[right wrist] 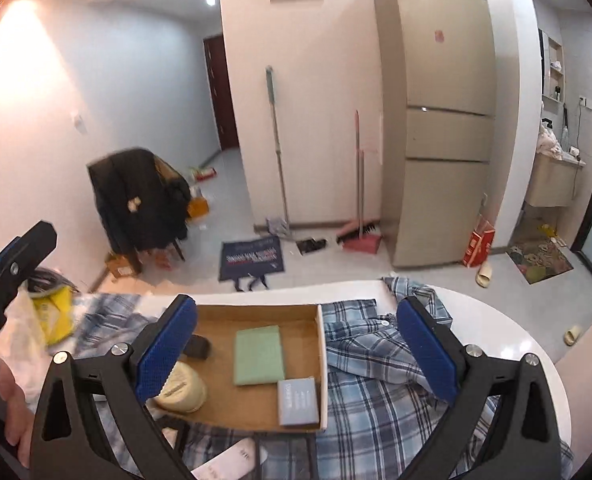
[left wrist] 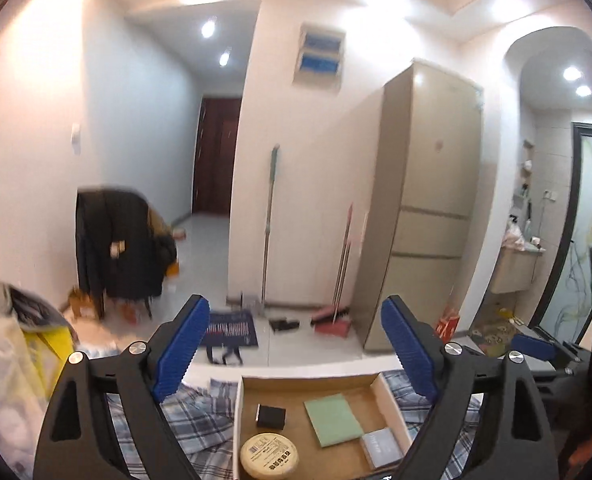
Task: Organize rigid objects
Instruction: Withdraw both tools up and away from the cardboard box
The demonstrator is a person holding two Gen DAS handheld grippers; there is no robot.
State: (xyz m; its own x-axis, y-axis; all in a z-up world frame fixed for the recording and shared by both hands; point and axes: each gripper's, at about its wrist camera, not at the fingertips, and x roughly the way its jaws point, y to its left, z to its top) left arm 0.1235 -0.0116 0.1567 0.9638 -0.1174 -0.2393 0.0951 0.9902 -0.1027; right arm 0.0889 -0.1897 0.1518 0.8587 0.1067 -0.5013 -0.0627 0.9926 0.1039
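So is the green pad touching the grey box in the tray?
Touching: the right wrist view shows the grey box butted against the green pad corner.

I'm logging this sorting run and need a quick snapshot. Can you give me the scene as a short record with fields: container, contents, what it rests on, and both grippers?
container: open cardboard box
contents: green pad, grey box, round tin, black block
rests on: plaid cloth over a white table
left gripper: jaws wide open, nothing between them
right gripper: jaws wide open, nothing held
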